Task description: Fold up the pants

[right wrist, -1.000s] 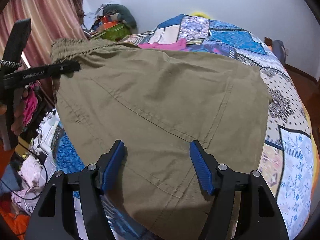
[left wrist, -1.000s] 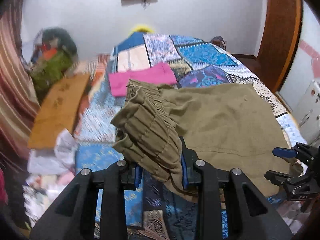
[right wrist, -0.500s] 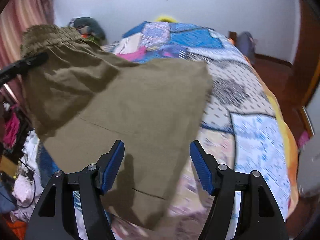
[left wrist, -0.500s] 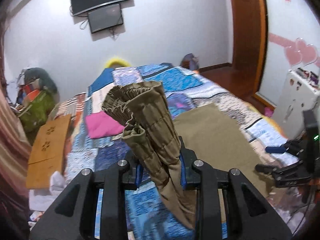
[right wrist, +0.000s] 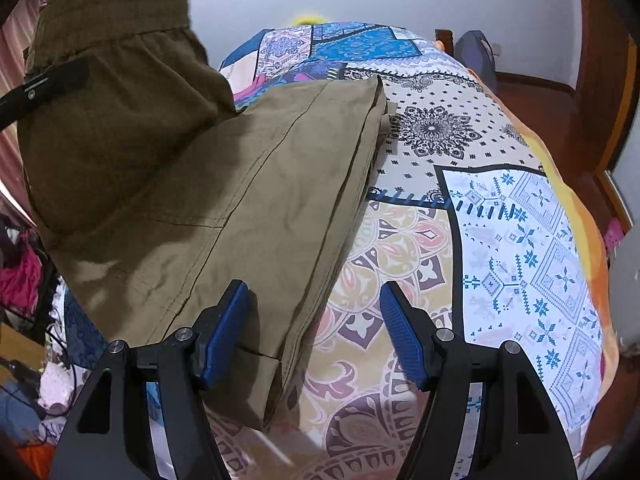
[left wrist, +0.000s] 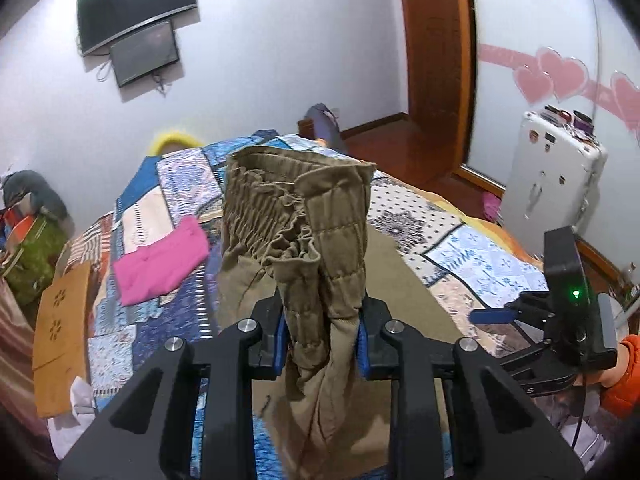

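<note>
Left gripper [left wrist: 320, 338] clenched on the bunched waistband of the pants [right wrist: 248, 184], lifted off the bed [right wrist: 500, 220]; legs lie flat on the quilt. Right gripper [right wrist: 314, 334] released, jaws apart, straddling the pants' right edge, gripping nothing.

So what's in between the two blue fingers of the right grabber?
In the right wrist view, the right gripper stands open. Between its fingers lie the near edge of the olive pants and bare patterned bedspread beside it. Nothing is pinched.
</note>
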`<state>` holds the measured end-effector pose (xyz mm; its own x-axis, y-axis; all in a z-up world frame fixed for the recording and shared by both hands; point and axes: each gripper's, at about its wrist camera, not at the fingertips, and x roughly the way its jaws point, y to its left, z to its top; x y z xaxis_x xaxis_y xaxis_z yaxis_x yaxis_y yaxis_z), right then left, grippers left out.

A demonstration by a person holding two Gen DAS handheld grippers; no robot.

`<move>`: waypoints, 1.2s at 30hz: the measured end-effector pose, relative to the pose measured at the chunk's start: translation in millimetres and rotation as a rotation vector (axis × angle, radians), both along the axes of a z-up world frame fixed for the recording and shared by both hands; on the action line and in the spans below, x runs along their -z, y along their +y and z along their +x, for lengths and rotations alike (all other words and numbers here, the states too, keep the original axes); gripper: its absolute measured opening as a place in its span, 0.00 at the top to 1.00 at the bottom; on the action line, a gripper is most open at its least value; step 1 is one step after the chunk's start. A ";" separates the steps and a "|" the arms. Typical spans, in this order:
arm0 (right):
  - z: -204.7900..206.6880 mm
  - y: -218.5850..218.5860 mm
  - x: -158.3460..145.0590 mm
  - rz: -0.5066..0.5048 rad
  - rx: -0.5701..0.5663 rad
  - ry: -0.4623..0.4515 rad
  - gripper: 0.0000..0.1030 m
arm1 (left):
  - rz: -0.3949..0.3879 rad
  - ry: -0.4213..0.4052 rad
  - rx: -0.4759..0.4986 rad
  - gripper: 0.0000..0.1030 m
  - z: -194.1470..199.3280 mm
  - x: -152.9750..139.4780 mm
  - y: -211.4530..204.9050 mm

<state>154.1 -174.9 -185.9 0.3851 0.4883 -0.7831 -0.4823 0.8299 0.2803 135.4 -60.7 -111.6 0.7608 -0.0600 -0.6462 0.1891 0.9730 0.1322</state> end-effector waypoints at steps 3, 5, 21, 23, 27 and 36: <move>-0.3 -0.7 0.6 0.008 0.006 0.006 0.38 | -0.012 0.018 0.030 0.74 2.5 6.7 -11.8; 0.1 -0.7 0.7 0.009 0.004 0.006 0.38 | -0.018 0.033 0.052 0.74 4.1 10.6 -20.5; -4.6 -6.2 -2.6 -0.011 -0.003 -0.007 0.37 | -0.085 0.240 0.111 0.74 23.2 66.1 -48.2; -5.9 -10.5 -3.3 -0.018 0.005 -0.009 0.37 | -0.082 0.255 0.110 0.74 23.3 70.3 -49.6; -7.5 -24.3 -8.0 -0.021 0.039 -0.012 0.37 | -0.059 0.274 0.119 0.71 20.7 76.3 -53.7; -7.4 -49.0 -24.7 -0.021 0.114 -0.047 0.37 | -0.161 0.281 0.202 0.36 7.1 60.5 -55.2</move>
<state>146.7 -223.9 -161.2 0.4735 0.4226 -0.7728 -0.3965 0.8857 0.2414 142.5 -115.9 -172.0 0.5180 -0.3085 -0.7978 0.3867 0.9164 -0.1032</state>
